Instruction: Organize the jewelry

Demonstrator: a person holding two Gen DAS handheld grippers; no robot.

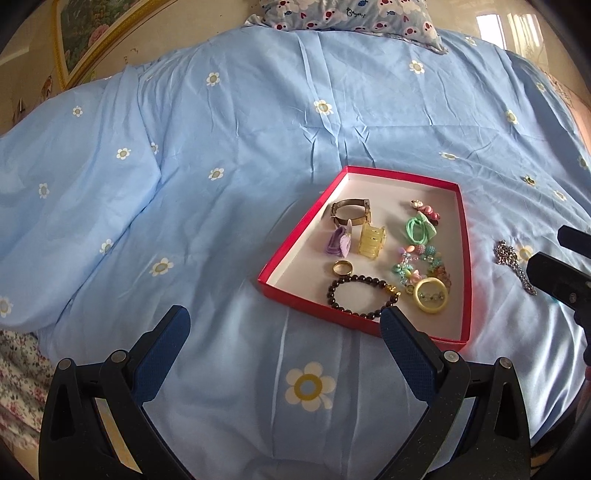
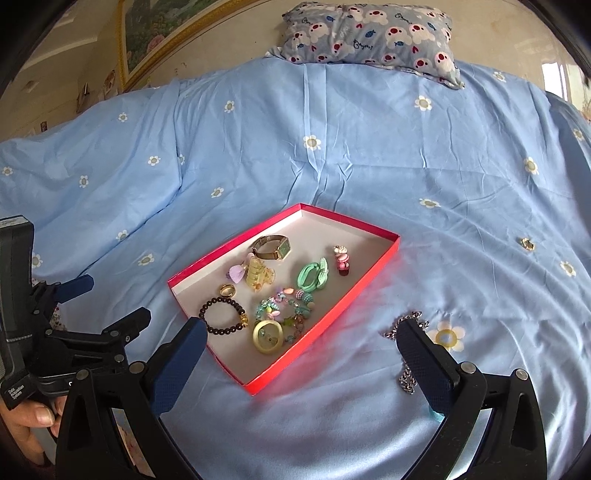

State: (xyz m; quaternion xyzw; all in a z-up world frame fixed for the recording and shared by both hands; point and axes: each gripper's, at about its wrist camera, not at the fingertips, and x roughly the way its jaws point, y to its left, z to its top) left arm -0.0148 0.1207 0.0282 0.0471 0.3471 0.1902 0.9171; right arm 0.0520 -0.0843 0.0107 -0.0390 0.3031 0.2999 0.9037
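A shallow red box (image 1: pixel 295 229) (image 2: pixel 369 291) lies on the blue bed and holds several pieces: a gold watch (image 1: pixel 349 212) (image 2: pixel 271 247), a dark bead bracelet (image 1: pixel 360 295) (image 2: pixel 221 315), a gold ring (image 1: pixel 342 267), a yellow claw clip (image 1: pixel 371 242), a green hair tie (image 1: pixel 421 229) and a cream ring (image 2: pixel 267 336). A silver chain (image 1: pixel 511 262) (image 2: pixel 406 325) lies on the sheet right of the box. A small gold earring (image 2: pixel 526 243) (image 1: pixel 529 180) lies farther right. My left gripper (image 1: pixel 284 332) is open and empty before the box. My right gripper (image 2: pixel 301 350) is open, its right finger (image 2: pixel 424 358) over the chain.
A patterned pillow (image 2: pixel 373 33) lies at the head of the bed. A framed picture (image 2: pixel 155 33) leans on the wall at the back left. A folded quilt ridge (image 1: pixel 74 177) rises on the left. The left gripper's body (image 2: pixel 55 332) shows at the right wrist view's left edge.
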